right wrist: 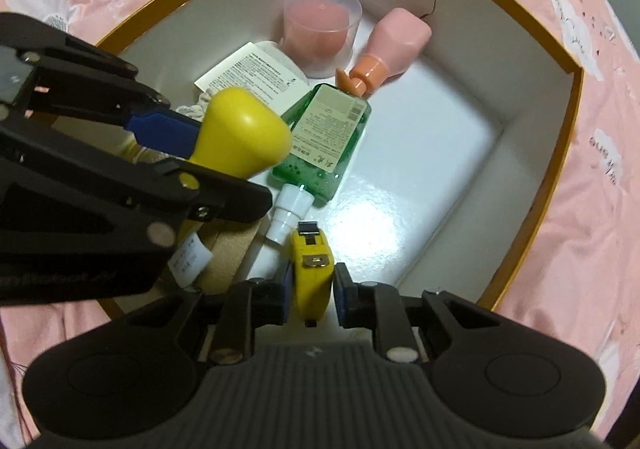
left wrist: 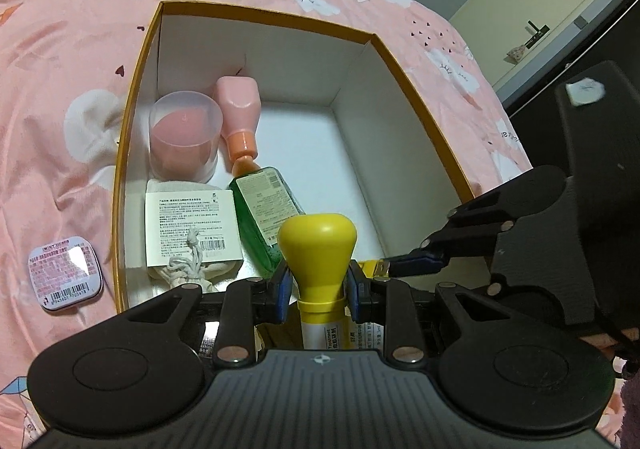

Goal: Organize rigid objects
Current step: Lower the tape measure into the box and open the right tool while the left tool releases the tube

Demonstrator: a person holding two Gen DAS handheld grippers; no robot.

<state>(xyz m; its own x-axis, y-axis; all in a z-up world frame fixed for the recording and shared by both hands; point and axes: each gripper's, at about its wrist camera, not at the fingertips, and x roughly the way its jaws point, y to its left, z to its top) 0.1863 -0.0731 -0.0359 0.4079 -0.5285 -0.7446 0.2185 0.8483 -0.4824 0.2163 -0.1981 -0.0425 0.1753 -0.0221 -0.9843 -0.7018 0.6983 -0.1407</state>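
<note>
My left gripper point(left wrist: 318, 291) is shut on the neck of a white tube with a bulbous yellow cap point(left wrist: 318, 245), held over the near end of an open box point(left wrist: 138, 97) with an orange rim and white inside. My right gripper point(right wrist: 312, 289) points down into the same box, shut on a small yellow tape measure point(right wrist: 312, 269). In the left wrist view the right gripper point(left wrist: 384, 267) comes in from the right with the tape measure point(left wrist: 372, 266). In the right wrist view the left gripper point(right wrist: 208, 165) and the yellow cap point(right wrist: 240, 133) fill the left side.
In the box lie a clear cup with pink contents point(left wrist: 184, 133), a pink bottle with an orange cap point(left wrist: 240, 113), a green gel bottle point(left wrist: 264, 209) and a white labelled pouch point(left wrist: 192, 229). A small tin point(left wrist: 66, 273) lies on the pink bedspread point(left wrist: 60, 49) left of the box.
</note>
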